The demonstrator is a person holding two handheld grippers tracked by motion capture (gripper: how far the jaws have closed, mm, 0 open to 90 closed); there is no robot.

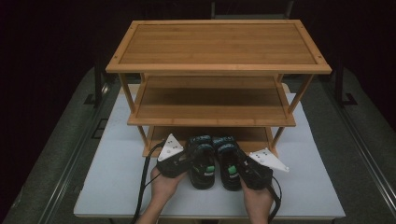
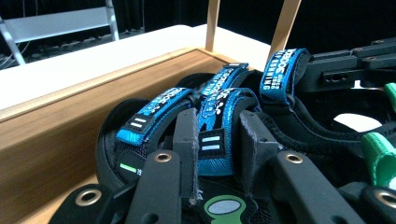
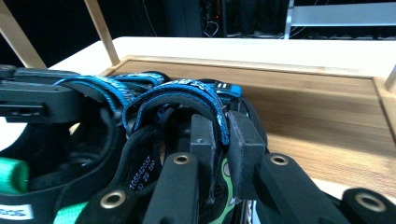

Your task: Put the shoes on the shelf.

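- My left tool is clamped on the left shoe, my right tool on the right shoe.
- Both shoes point lengthwise up-frame at the rack's bottom shelf, just ahead.

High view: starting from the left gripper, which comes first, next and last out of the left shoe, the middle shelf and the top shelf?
From the left gripper:
1. Left shoe, clamped in it, at the table's near edge.
2. Middle shelf, behind and above.
3. Top shelf, highest and farthest back.
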